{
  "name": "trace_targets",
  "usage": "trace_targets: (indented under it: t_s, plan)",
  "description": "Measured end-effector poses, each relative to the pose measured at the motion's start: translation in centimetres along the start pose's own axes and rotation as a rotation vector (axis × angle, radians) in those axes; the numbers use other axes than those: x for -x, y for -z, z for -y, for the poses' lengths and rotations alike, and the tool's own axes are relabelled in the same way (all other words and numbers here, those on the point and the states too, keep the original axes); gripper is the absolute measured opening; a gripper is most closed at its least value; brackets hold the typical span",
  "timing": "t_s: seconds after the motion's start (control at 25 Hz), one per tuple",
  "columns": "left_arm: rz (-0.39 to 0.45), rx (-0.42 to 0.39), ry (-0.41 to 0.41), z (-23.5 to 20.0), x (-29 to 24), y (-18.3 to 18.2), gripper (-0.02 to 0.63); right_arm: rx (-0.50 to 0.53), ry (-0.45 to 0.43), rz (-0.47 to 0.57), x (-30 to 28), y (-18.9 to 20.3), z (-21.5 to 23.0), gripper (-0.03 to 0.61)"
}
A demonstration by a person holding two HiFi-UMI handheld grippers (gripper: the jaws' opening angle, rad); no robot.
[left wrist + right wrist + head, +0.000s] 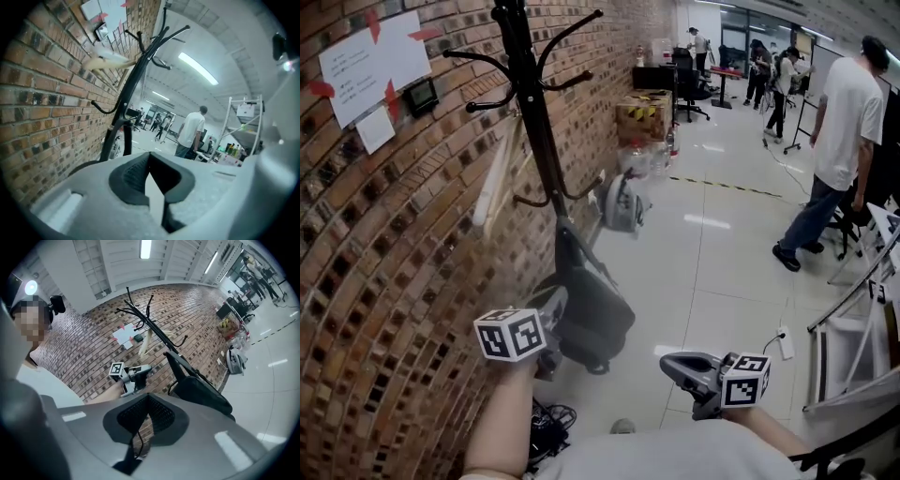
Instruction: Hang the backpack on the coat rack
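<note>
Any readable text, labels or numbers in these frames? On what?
Nothing can be read as text.
Wall sheet: printed lines, too small to read.
Note under it: too small to tell if anything is written.
Cardboard box: yellow and black marking, blurred.
Left cube and right cube: square marker patterns only, no letters or digits.

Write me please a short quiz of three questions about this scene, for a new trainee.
1. True or false: the black backpack lies flat on the floor.
2. What does the left gripper hold? A) a strap B) nothing C) a hanger
3. Fill in: the coat rack stands beside a ___ wall.
Key: 1 false, it hangs on the coat rack; 2 B, its jaws are shut and empty; 3 brick.
</note>
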State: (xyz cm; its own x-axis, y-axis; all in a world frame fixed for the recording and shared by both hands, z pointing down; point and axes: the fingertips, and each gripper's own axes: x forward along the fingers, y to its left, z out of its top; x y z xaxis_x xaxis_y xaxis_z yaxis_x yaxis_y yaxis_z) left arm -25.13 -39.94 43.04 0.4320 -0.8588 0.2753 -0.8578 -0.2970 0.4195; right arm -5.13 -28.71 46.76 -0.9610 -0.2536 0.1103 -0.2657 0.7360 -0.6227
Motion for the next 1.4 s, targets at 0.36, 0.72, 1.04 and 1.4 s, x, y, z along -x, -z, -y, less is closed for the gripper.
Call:
trace_targets:
  t_s: [0.36,0.72,1.04,1.4]
  plan:
    - [0.078,-0.016,0.136,18.2,11.9,7.0,0.001,0.077,-0.072,0.01,9.1,5.8,-8.6,0.0]
    - [0.047,-0.01,0.142,30.4,20.5,18.1,0.0,0.075,-0.144,-0.012,17.4,13.6,-16.4,0.0]
    - [-0.035,-0.021,0.152,35.6,24.6,23.1,0.0,0.105,-0.184,-0.023,19.9,15.3,-21.8,0.0]
    - [-0.03,0.023,0.17,35.1,29.1,25.3,0.0,0.131,-0.17,-0.074,18.5,17.8,-25.4,0.0]
